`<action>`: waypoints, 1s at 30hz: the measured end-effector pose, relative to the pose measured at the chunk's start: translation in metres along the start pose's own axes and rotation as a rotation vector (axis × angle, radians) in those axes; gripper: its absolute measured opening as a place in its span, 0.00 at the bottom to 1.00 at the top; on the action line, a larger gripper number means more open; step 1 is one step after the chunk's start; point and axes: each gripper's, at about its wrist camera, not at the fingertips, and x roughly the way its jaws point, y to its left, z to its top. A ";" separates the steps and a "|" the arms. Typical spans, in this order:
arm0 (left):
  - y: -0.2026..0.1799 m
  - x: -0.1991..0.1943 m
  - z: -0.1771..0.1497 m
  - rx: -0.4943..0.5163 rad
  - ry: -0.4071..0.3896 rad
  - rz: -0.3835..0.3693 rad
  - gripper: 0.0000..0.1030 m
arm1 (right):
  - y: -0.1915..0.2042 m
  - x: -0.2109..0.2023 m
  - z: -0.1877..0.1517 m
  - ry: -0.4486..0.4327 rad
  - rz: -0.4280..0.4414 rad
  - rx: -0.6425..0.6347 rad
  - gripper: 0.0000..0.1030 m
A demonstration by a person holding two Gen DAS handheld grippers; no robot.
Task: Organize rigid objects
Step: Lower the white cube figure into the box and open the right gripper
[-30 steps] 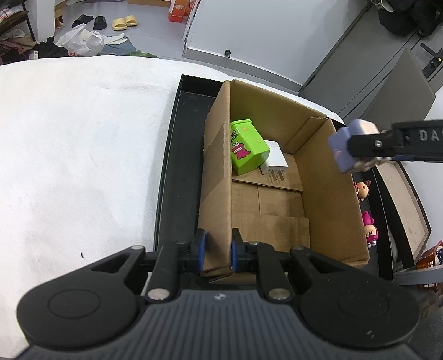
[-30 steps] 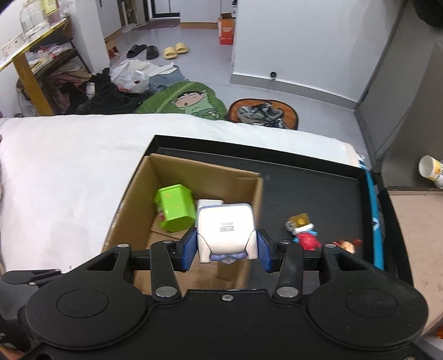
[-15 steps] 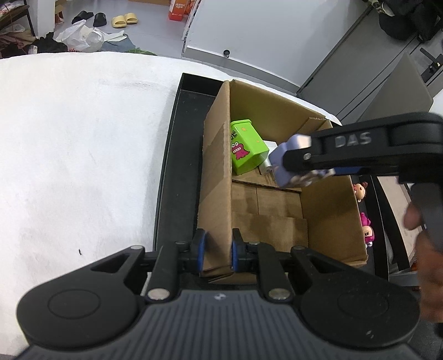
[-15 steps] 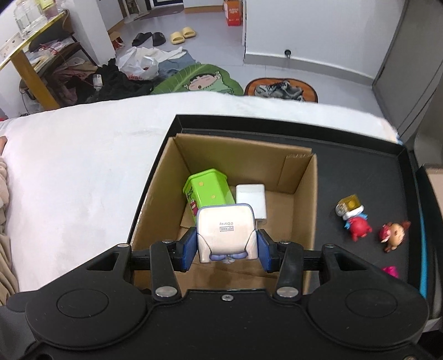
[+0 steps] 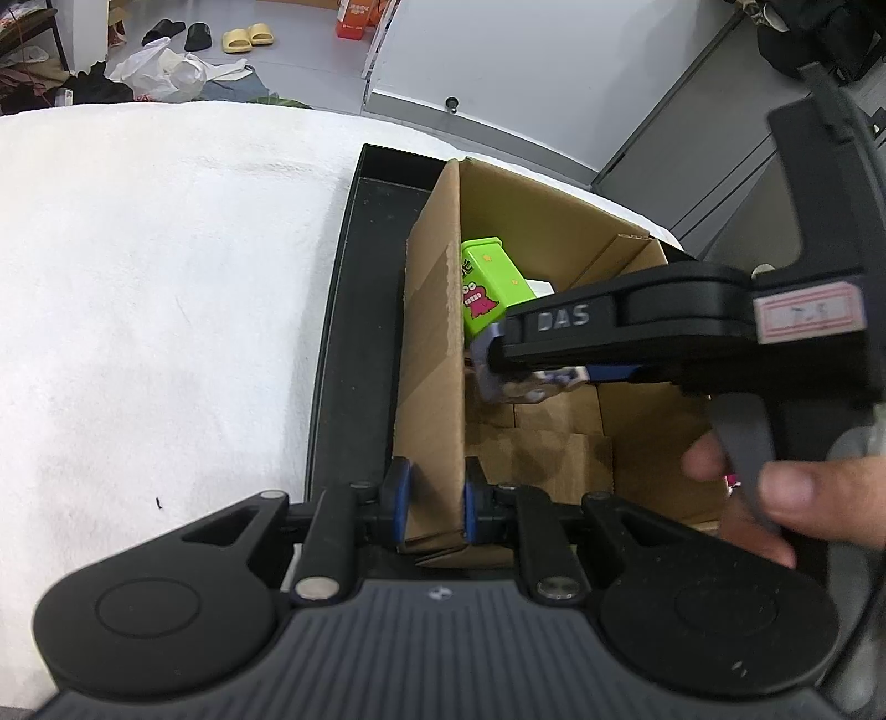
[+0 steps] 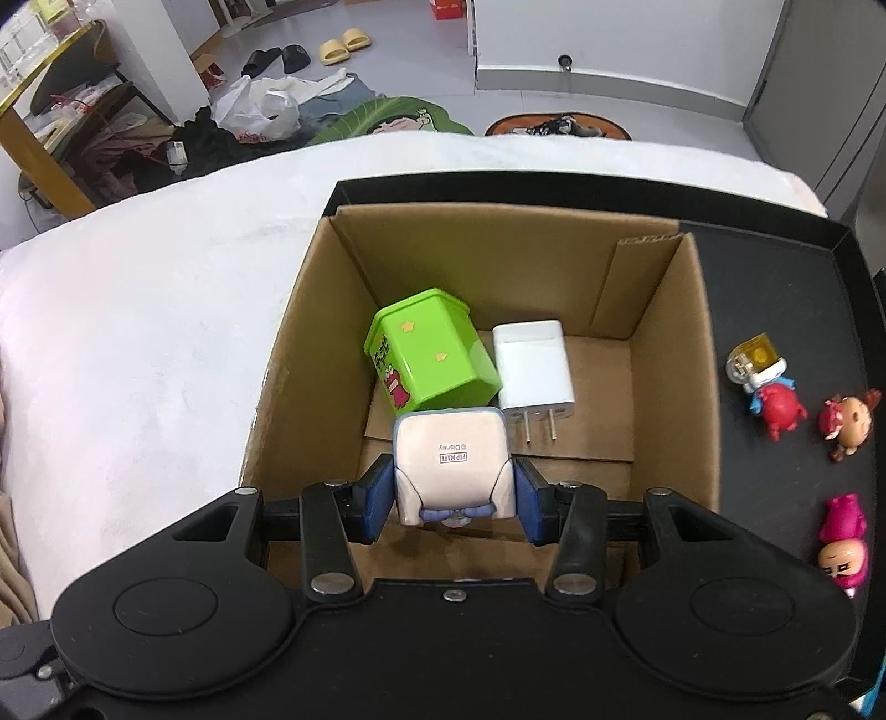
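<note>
Left tool (image 5: 431, 494): we are clamping the cardboard box (image 6: 670, 354) by its left wall, steadying it.
Right tool (image 6: 449, 503): we are gripping a white toy cube (image 6: 451, 462) over the box's near-left interior.
Done: green box (image 6: 429, 354) and charger (image 6: 534, 368) are lying inside.
Left: three figurines (image 6: 772, 396) are waiting on the black tray (image 6: 775, 288).

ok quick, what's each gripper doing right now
Left gripper: shut on the box wall.
Right gripper: shut on the toy.

I'm in a lived-in home: yellow foam slippers (image 6: 343, 45) and a cartoon green floor rug (image 6: 398, 119) lie beyond the jaws.
</note>
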 end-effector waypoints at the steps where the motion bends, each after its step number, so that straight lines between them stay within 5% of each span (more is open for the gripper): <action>1: 0.000 0.000 0.000 0.000 0.000 0.000 0.16 | 0.001 0.002 0.000 0.000 0.004 0.001 0.43; 9: 0.000 0.002 0.000 0.003 0.006 0.004 0.16 | 0.003 0.002 -0.003 0.005 0.078 0.045 0.44; 30: -0.002 0.000 0.000 0.024 0.011 0.028 0.16 | -0.030 -0.070 -0.002 -0.054 0.021 -0.033 0.48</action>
